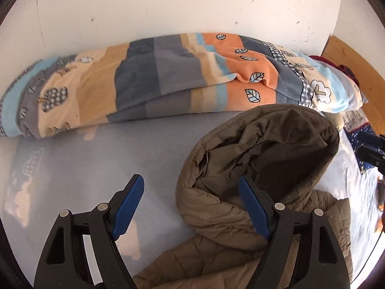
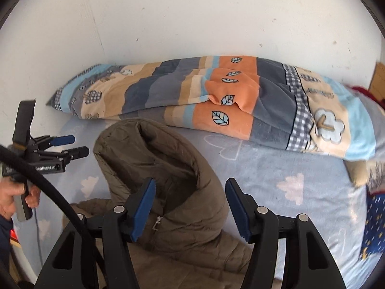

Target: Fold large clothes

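An olive-brown quilted jacket (image 1: 262, 159) lies on the light blue cloud-print bed sheet (image 1: 96, 163), its hood opening upward toward the wall. My left gripper (image 1: 190, 178) hovers open over the hood's left edge, one blue pad over bare sheet, the other over the hood. In the right wrist view the jacket (image 2: 168, 168) fills the centre. My right gripper (image 2: 190, 180) stands open astride the hood and collar near the zipper, its pads not pressing on the fabric. The left gripper (image 2: 80, 145) shows at the left, held by a hand (image 2: 14, 192). The right gripper (image 1: 370, 149) peeks in at the right edge.
A folded patchwork blanket (image 2: 216, 101) in orange, grey and tan lies along the white wall (image 2: 192, 19). A wooden headboard (image 1: 356, 65) and dark blue patterned cloth (image 2: 375, 224) sit at the right. A black cable (image 2: 48, 187) crosses the lower left.
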Available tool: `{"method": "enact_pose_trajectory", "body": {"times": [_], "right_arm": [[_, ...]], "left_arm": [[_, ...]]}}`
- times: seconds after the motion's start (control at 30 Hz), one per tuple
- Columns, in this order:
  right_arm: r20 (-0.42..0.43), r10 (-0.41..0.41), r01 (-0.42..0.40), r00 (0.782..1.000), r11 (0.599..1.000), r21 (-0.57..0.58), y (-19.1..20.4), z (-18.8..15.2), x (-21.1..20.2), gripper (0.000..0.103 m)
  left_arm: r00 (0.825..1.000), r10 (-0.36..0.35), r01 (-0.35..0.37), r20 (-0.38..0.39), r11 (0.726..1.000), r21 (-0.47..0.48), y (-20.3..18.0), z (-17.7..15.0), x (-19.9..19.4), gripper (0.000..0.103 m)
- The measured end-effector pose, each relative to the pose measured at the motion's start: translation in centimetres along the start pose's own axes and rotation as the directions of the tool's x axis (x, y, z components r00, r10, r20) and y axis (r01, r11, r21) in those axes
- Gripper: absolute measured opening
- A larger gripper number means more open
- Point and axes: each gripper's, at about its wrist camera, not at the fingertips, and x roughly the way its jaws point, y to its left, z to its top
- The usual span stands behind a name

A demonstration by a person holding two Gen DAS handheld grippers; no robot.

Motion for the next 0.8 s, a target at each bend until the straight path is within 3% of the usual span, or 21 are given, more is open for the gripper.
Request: {"method": "enact_pose_trajectory", "body": {"times": [0.07, 0.2, 0.23, 0.3, 0.47, 0.6, 0.8], "right_arm": [[-0.007, -0.013, 0.013, 1.000, 0.999, -0.034, 0.2, 0.7, 1.3, 0.068], [-0.032, -0.013, 0.012, 0.999, 0.999, -0.043, -0.1, 1.5, 4.2, 0.068], [-0.041, -0.013, 0.012, 0.999, 0.999, -0.036, -0.2, 1.6, 4.9, 0.065], [-0.069, 0.005, -0.006, 0.998, 1.000, -0.015, -0.1, 1.5, 6.3, 0.011], [0.000, -0.042, 0.042, 0.999, 0.998, -0.040, 1.0, 0.7, 4.3, 0.009], [0.042, -0.010, 0.011, 0.999, 1.000, -0.026, 1.2, -0.7, 0.5, 0.009], [0.090, 0.060, -0.059, 0.994, 0.998, -0.021, 2.1, -5.4, -5.9, 0.009]], "left_arm": [[1.000, -0.020, 0.020, 0.005, 1.000, 0.004, 0.4, 0.1, 1.2, 0.080], [1.000, 0.015, -0.015, 0.001, 1.000, -0.007, 0.2, 0.3, 3.9, 0.077], [1.000, 0.011, -0.011, -0.003, 1.000, -0.023, 0.3, 0.5, 4.7, 0.068], [0.998, -0.057, 0.056, -0.010, 0.996, -0.063, 0.4, 0.5, 5.7, 0.009], [0.996, -0.069, 0.073, 0.063, 0.995, -0.064, -0.2, -1.0, 2.9, 0.008], [0.987, -0.116, 0.121, 0.114, 0.992, -0.045, -1.0, -2.8, -1.7, 0.008], [0.979, -0.156, 0.155, 0.131, 0.988, 0.017, -2.8, -9.2, -8.9, 0.008]]}}
